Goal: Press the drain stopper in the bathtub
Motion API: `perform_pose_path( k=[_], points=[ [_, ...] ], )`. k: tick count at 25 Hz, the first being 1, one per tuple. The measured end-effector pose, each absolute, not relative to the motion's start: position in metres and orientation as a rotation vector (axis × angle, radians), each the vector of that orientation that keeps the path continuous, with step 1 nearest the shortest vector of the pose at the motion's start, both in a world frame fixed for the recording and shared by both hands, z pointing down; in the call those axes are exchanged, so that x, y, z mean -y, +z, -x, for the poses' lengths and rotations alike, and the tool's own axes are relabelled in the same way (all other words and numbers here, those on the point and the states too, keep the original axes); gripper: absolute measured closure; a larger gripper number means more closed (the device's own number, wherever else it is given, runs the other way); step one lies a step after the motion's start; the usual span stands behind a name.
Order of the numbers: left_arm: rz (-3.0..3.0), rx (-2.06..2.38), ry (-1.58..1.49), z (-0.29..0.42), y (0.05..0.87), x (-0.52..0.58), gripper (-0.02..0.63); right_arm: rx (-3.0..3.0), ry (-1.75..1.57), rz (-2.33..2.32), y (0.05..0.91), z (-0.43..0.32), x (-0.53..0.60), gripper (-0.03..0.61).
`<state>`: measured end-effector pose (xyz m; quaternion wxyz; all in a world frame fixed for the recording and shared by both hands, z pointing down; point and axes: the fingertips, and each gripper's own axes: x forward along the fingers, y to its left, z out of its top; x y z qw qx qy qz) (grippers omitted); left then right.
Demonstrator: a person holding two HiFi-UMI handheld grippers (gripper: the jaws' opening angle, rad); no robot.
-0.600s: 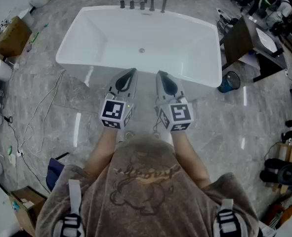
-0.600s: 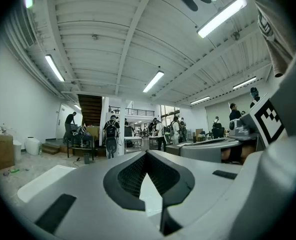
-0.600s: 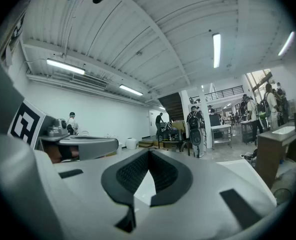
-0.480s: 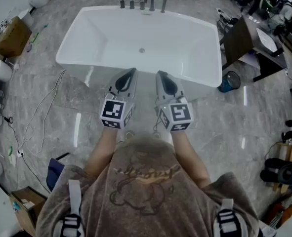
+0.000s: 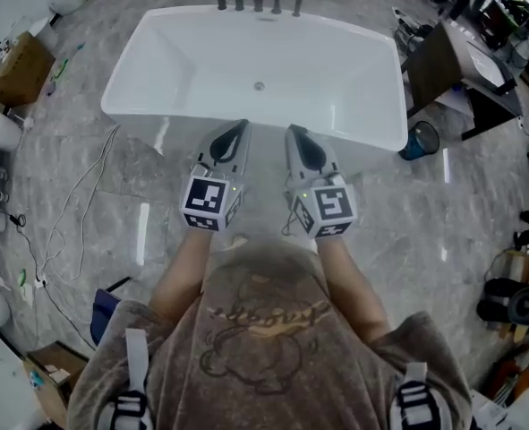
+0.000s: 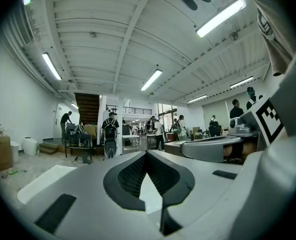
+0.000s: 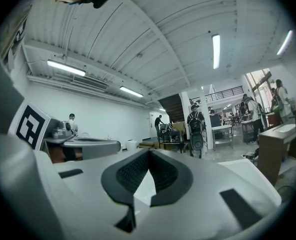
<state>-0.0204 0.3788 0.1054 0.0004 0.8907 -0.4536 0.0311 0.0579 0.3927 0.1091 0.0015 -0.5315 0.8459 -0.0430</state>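
Seen from above, a person holds two tools side by side at the near rim of one white bathtub (image 5: 161, 47).
The left tool (image 5: 241, 126) and the right tool (image 5: 291, 132) point toward the tub, their tips at its near edge, each carrying one marker cube. The left tool's (image 6: 146, 154) two jaws are closed tip to tip with nothing between them, and the right tool's (image 7: 149, 153) two jaws meet the same way, empty. One small round drain stopper (image 5: 259, 86) sits in the tub's floor, near the middle toward the far end, well apart from both tools. Five dark tap fittings (image 5: 258, 5) stand in a row on the far rim. On the marble floor (image 5: 425, 231), one blue bucket (image 5: 416, 140) stands just beside the tub's right corner.
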Motion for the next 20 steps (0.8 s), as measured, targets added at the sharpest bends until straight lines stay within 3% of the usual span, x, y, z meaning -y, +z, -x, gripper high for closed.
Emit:
perform_pose_path(
  k=[20],
  points=[
    [-2.847, 1.335, 0.098, 0.036, 0.121, -0.314, 0.612, -2.586, -0.119, 1.733, 0.127, -0.048, -0.332, 0.581]
  ],
)
